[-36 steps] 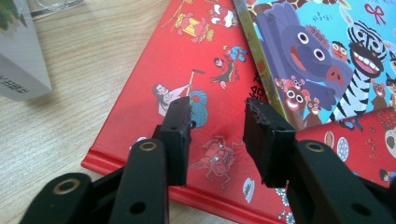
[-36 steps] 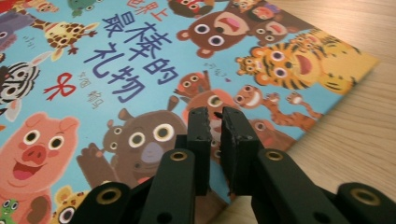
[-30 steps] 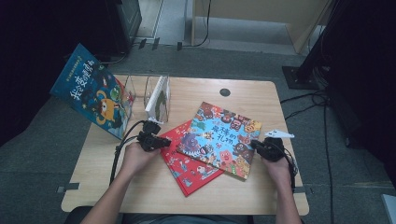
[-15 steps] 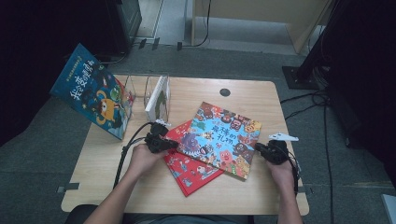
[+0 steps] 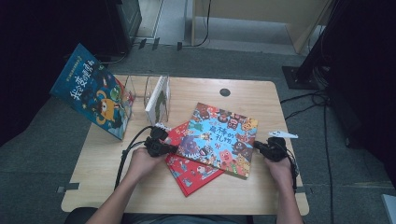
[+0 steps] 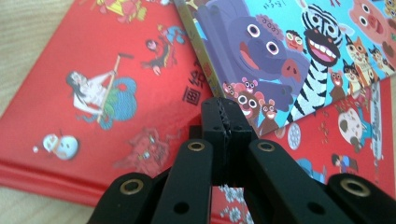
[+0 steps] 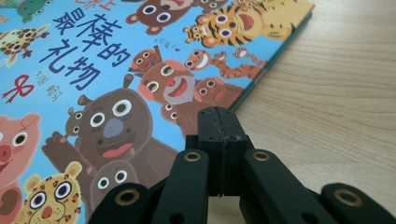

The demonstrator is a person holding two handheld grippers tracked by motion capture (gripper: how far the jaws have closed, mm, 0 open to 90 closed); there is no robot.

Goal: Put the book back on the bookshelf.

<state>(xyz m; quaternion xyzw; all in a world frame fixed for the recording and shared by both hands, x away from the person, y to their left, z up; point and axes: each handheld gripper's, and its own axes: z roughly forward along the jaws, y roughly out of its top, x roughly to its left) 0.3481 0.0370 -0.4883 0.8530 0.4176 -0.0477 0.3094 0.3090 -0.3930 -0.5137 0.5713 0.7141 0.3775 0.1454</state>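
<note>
Picture books [image 5: 223, 139]: two stacked flat, third [image 5: 91, 97] propped (left edge).

In the high view the table [image 5: 140, 186] was evenly lit from above, while the room from 9 to 12 o'clock and at 3 o'clock lay in near darkness. Shadows beneath the forearms were soft and faint. The picture was slightly soft and grainy overall, with no strong glare. In the left gripper view the red book [image 6: 93, 93] carried a mild sheen toward 9 o'clock; its far corner at 11 o'clock was blurred, and the black jaws at 6 o'clock were out of focus. In the right gripper view the blue book [image 7: 93, 93] was bright and sharp mid-frame and softened toward 12 o'clock.
</note>
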